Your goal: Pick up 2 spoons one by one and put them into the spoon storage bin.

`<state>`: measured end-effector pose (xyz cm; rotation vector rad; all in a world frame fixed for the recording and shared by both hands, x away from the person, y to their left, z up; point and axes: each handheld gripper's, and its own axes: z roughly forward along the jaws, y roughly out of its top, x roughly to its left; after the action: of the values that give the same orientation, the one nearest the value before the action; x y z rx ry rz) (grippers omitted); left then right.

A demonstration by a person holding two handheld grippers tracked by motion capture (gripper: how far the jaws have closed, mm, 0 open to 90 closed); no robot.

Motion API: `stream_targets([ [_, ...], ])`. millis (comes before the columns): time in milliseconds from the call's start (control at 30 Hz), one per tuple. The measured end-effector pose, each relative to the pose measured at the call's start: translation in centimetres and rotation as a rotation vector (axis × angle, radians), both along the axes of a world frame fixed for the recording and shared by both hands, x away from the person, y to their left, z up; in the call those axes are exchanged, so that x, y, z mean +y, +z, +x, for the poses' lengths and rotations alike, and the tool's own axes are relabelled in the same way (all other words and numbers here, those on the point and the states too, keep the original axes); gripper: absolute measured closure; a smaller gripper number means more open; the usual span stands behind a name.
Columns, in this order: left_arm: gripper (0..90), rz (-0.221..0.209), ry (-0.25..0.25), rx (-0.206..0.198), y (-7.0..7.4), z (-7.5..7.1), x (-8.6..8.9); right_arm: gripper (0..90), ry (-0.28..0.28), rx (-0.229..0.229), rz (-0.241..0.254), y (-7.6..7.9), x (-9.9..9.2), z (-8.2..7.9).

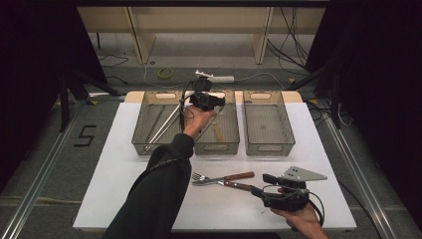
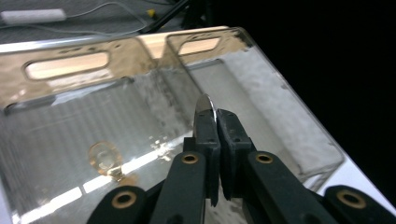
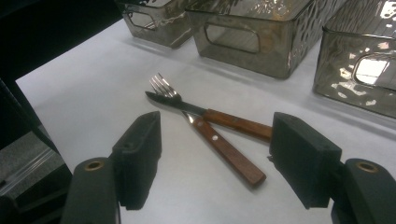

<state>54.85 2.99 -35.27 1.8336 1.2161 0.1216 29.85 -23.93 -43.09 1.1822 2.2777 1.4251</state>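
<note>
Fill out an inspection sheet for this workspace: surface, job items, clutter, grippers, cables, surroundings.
Surface: white table, bare where nothing lies.
Job's things: three smoked clear bins in a row at the far edge; a fork and a knife with wooden handles lie crossed near the front; a thin metal piece sits in the left gripper's grip.
Clutter: nothing seen.
Grippers: left gripper shut on the metal piece over the middle bin; right gripper open, hovering short of the fork and knife.
Cables: cable loop at the right gripper; more run across the floor behind.
Surroundings: wooden shelf frame, dark curtains.
</note>
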Motion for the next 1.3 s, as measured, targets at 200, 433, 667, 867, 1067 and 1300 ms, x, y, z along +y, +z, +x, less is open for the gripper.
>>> stream_targets([
  [200, 72.4, 0.014, 0.046, -0.001, -0.6, 0.1, 0.7, 35.2, -0.001, -0.002, 0.0, 0.0, 0.0, 0.0],
  [433, 55.5, 0.06, 0.019, 0.01, 0.0, -0.6, 1.4, 35.2, -0.002, 0.0, -0.002, 0.0, 0.1, 0.0],
  [667, 36.4, 0.053, -0.045, -0.011, 1.1, -3.2, 2.6, 35.2, -0.003, 0.001, -0.005, -0.1, 0.1, 0.0],
  [867, 29.6, 0.032, -0.083, -0.059, 1.4, -6.5, 4.5, 35.2, -0.001, 0.001, -0.012, -0.1, 0.2, 0.0],
  [1067, 24.5, 0.031, -0.094, -0.101, 0.6, -9.6, 6.7, 35.2, -0.004, 0.002, -0.018, -0.1, 0.2, 0.2],
  [1300, 20.8, 0.023, -0.113, -0.137, -1.3, -12.7, 9.2, 35.1, -0.008, 0.005, -0.022, -0.2, 0.3, 0.5],
])
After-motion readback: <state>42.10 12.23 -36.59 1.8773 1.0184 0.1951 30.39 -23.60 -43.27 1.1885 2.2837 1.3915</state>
